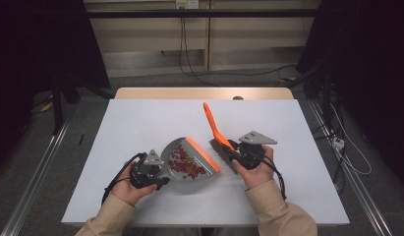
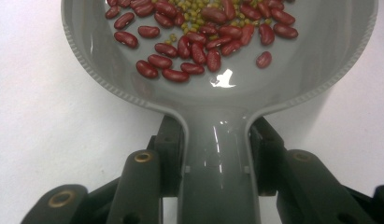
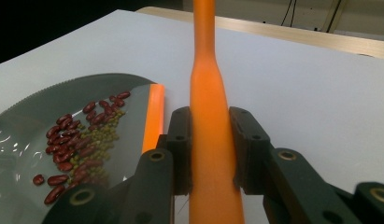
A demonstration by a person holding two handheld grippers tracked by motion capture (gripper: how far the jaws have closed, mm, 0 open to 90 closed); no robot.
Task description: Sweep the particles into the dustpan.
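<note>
On the white table (image 1: 140, 123), a grey dustpan (image 1: 189, 164) holding red beans (image 1: 186, 162) is clamped by its handle in the left gripper (image 1: 158, 178) jaws, while beside it an orange brush (image 1: 216, 130) is gripped by the right gripper (image 1: 235, 151) jaws.

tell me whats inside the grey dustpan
The grey dustpan holds a pile of red kidney beans mixed with small green beans. Whatever lies under the pile is covered, so its depth can't be judged.
</note>
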